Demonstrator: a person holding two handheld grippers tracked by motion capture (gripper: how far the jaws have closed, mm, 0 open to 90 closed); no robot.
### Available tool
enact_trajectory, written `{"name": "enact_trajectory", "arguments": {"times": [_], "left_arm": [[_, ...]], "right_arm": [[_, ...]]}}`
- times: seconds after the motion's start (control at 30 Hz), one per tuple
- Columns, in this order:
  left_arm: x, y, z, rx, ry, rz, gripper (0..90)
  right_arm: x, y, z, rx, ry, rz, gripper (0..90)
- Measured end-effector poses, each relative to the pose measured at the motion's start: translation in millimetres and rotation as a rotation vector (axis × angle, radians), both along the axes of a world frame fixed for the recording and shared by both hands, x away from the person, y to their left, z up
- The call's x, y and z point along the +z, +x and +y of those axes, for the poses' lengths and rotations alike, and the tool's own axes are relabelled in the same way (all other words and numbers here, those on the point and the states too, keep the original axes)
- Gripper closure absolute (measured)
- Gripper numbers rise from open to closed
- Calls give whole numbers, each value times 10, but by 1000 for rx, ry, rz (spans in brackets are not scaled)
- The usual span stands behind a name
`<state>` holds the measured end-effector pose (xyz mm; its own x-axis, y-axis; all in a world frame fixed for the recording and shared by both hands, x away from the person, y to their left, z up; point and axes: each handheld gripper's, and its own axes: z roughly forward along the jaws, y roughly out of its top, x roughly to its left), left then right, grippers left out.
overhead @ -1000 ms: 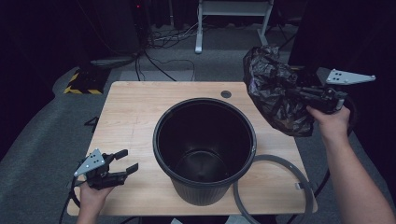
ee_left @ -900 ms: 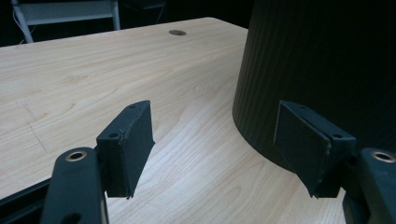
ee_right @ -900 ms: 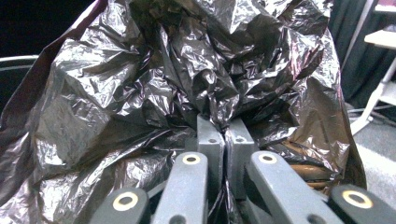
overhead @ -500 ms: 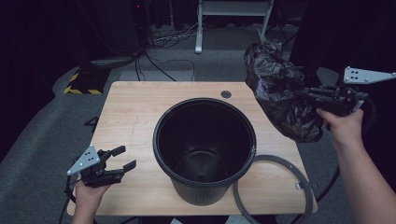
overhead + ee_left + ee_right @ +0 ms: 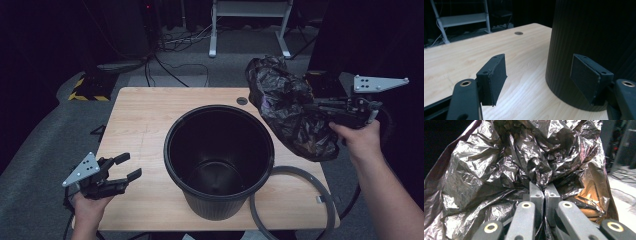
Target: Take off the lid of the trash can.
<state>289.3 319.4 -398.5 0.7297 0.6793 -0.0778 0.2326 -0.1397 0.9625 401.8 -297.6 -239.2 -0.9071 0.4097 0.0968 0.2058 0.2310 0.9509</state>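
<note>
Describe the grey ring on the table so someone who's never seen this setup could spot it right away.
Start at the wooden table and find the big black bucket standing at its middle. Just to the bucket's right, at the table's near corner, lies the grey ring, flat and partly overhanging the edge. It is the one thin open hoop there, unlike the crumpled black plastic bag above it.

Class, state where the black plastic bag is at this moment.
In the high view the black plastic bag hangs at the right, pinched in the right gripper, above the table's right edge beside the black bin.
</note>
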Motion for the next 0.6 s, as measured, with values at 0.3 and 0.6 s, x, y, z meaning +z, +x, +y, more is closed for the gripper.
{"name": "enact_trajectory", "arguments": {"times": [0.3, 0.6], "left_arm": [[293, 17, -31, -8, 12, -43, 291], [503, 38, -74, -17, 19, -65, 294]], "right_arm": [[93, -132, 409, 102, -9, 31, 876], [243, -284, 917, 197, -73, 28, 874]]}}
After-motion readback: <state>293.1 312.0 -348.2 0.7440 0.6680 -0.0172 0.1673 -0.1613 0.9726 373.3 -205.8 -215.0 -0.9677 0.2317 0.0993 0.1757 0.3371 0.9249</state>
